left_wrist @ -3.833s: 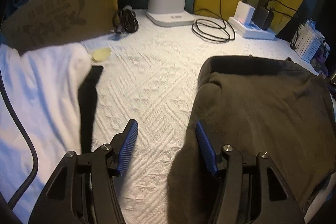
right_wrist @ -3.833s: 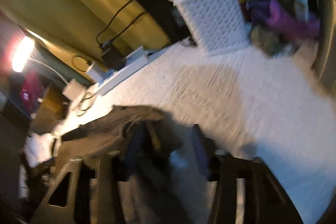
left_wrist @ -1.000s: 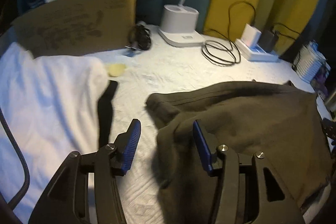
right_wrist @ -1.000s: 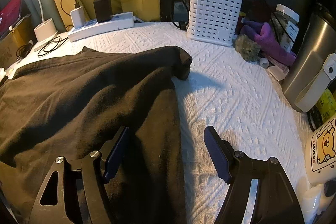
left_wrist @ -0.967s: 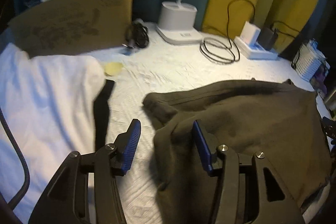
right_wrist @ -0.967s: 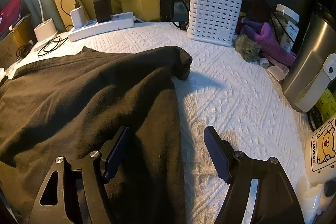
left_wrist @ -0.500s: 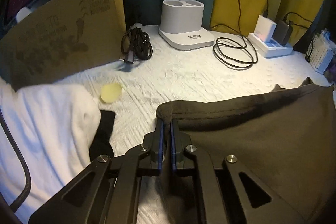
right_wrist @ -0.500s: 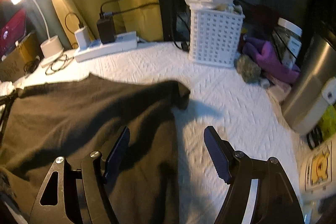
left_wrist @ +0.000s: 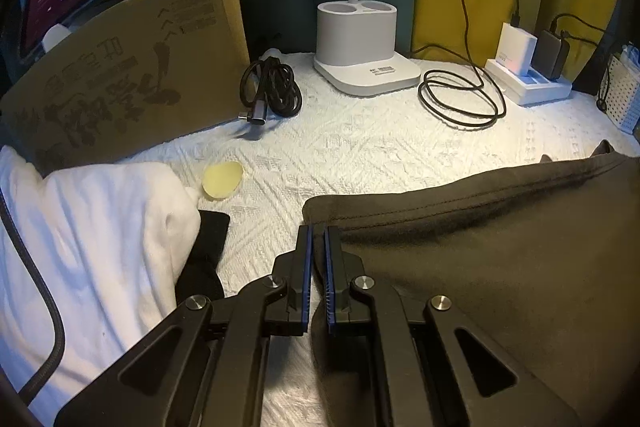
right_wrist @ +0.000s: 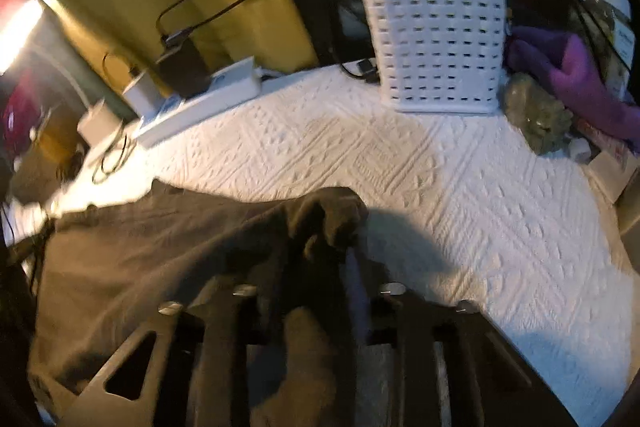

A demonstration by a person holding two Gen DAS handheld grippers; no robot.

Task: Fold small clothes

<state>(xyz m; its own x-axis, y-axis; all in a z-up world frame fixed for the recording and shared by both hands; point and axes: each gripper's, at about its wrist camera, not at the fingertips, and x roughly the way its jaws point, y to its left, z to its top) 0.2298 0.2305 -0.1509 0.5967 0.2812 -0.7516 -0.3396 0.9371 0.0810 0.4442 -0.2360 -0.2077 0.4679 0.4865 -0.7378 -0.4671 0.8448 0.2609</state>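
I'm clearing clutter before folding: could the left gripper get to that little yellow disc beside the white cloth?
Probably yes: bare quilt lies between the left gripper and the yellow disc, but it is shut on the dark garment.

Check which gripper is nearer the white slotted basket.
Right. The right gripper, shut on the dark garment, has the basket close ahead. From the left gripper, clamped on the garment's other corner, the basket sits at the far right edge.

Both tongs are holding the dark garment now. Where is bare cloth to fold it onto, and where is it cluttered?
Bare tablecloth lies between the dark garment and the lamp base, and again between the garment and the white basket. The back edge is crowded: coiled cable, power strip. The white garment fills the left.
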